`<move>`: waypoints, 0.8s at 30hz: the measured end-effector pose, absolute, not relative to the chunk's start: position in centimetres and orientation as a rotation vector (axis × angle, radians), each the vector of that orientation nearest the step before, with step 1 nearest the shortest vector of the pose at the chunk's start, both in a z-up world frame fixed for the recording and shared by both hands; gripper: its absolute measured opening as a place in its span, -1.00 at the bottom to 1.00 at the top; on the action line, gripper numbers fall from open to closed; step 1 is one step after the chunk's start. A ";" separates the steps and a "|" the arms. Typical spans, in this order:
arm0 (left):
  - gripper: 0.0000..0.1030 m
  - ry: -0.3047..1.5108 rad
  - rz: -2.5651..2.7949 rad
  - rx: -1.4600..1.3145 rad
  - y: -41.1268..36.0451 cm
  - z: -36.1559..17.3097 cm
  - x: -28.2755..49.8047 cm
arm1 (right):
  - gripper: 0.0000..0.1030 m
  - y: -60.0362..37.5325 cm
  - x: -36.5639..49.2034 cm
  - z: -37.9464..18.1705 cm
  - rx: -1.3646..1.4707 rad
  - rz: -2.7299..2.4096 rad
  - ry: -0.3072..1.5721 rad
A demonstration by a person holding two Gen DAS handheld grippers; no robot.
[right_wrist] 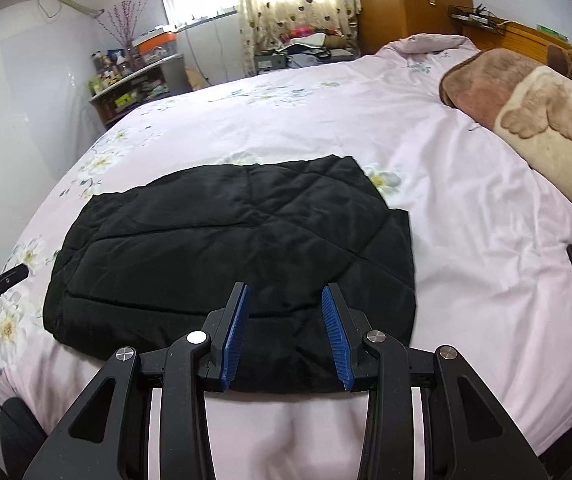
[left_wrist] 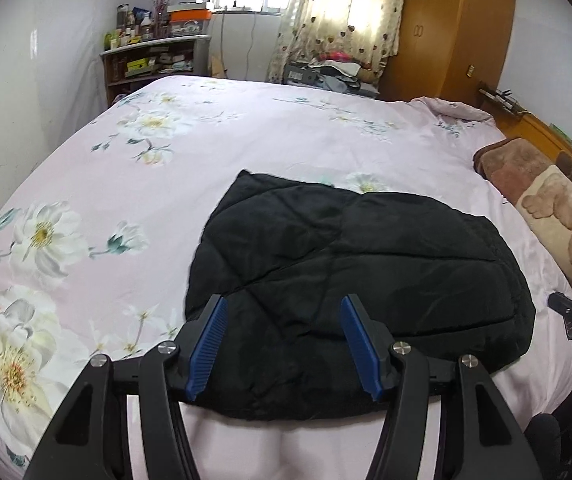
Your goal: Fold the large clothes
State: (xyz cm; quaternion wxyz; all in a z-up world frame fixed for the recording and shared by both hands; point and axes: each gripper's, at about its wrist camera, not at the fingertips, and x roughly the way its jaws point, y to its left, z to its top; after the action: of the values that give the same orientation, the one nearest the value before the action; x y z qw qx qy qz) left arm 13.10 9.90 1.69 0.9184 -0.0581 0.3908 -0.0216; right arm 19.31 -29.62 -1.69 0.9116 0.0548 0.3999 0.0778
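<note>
Holding both grippers over the bed [left_wrist: 246, 120], we see the black jacket [left_wrist: 346, 272] lying folded and flat. Left gripper [left_wrist: 284, 348] and right gripper [right_wrist: 286, 332] fingers are spread, holding nothing. We should pinch the near edge evenly.

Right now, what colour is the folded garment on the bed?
Black, with quilted stitching; the garment shows best in the right wrist view.

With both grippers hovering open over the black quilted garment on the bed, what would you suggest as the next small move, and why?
Probably lower the left gripper and right gripper onto the near edge of the black quilted garment and pinch it. Both are open and hold nothing, and the garment lies flat in a wide, partly folded slab on the pink floral bedspread, so another fold seems likely.
</note>
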 end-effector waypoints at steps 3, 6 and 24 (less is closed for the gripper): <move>0.19 0.812 -0.063 -0.105 8.6 1.2 15.2 | -0.25 -28.6 20.8 -2.1 0.098 0.177 0.833; 0.19 0.817 -0.091 -0.084 6.8 0.7 17.9 | -0.25 -27.2 23.3 -2.8 0.062 0.188 0.838; 0.19 0.867 -0.035 -0.065 11.0 -2.8 22.7 | -0.17 -33.1 28.2 -6.0 0.066 0.097 0.898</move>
State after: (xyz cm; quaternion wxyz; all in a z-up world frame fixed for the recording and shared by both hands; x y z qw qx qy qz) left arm 22.65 11.03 -2.76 0.9069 -0.0315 0.4198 -0.0171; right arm 28.20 -33.11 -6.00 0.8993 0.0321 0.4337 0.0470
